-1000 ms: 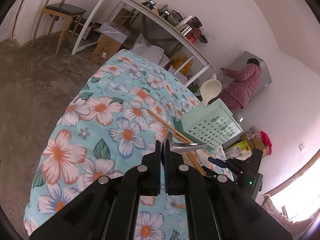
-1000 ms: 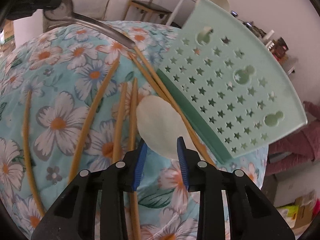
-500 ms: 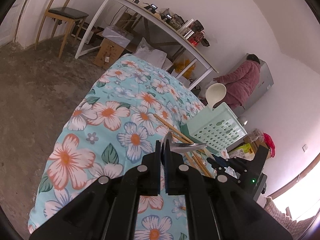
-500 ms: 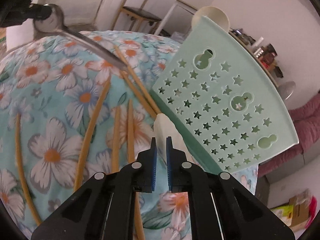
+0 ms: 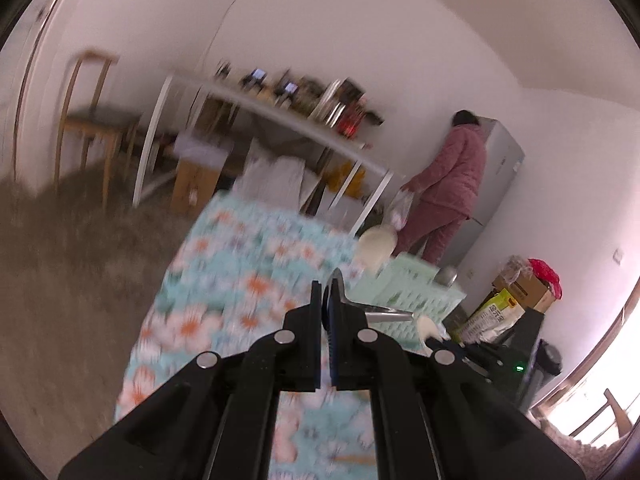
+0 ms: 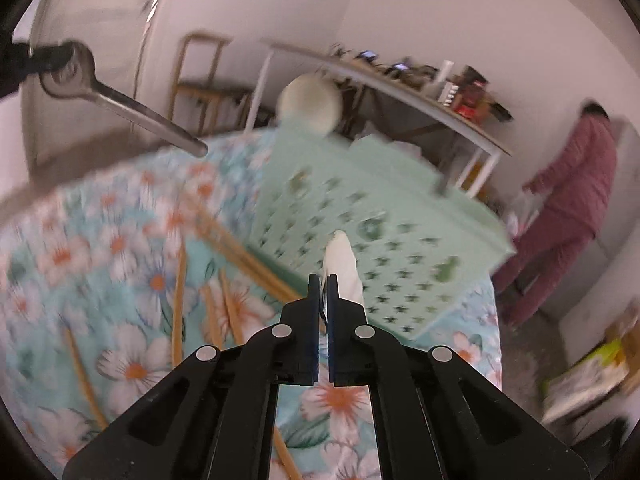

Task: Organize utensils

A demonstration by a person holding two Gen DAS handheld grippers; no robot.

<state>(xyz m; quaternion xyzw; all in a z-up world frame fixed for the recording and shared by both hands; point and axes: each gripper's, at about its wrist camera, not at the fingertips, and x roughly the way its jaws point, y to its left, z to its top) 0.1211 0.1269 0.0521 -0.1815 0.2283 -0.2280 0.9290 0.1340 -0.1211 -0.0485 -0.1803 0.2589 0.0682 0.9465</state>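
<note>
Left gripper (image 5: pixel 326 294) clamped on metal spoon (image 5: pixel 376 311), right gripper (image 6: pixel 323 285) clamped on white spoon (image 6: pixel 343 268), both above floral tablecloth (image 6: pixel 132 264) near green basket (image 6: pixel 384 240).

Around me: white plaster walls (image 5: pixel 360 20), rough brown floor (image 5: pixel 60 280), wooden chair (image 5: pixel 86 120), long white cluttered table (image 5: pixel 280 116).

R gripper (image 6: pixel 323 280), open around the white spoon (image 6: pixel 342 268) 1 s ago, is now clamped on it and has it up off the cloth (image 6: pixel 132 248). L gripper (image 5: pixel 327 294) w/ metal spoon (image 5: pixel 374 310) is also higher: handle end no longer over the chopsticks (image 6: pixel 240 256). Both views tip up, showing more wall, less cloth. Person in pink (image 5: pixel 444 188), bent before, now stands.
</note>
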